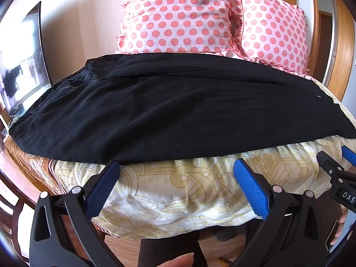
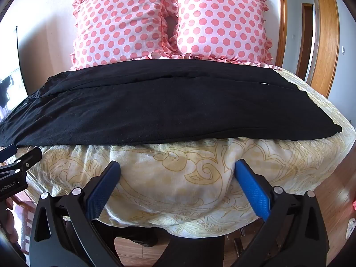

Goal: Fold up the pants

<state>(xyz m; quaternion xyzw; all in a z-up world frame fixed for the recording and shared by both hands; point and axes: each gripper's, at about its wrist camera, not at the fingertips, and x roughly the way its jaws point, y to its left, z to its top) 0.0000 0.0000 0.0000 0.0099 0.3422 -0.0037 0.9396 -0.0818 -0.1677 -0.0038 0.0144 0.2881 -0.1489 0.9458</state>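
Black pants (image 1: 169,111) (image 2: 160,106) lie flat across the bed, waist at the left, leg ends at the right, one leg lying on the other. My left gripper (image 1: 176,164) stands open just short of the near edge of the pants, its left fingertip at the hem, nothing between its blue pads. My right gripper (image 2: 178,165) is open too, over the bedspread a little nearer than the pants and further right. The right gripper's tip (image 1: 347,153) shows at the right edge of the left wrist view.
A cream bedspread (image 2: 182,178) with a gold pattern covers the bed (image 1: 178,189) and hangs over its near edge. Two pink polka-dot pillows (image 2: 124,26) (image 2: 222,22) lean at the head. A window (image 1: 22,66) is at the left, a wooden door frame (image 2: 327,44) at the right.
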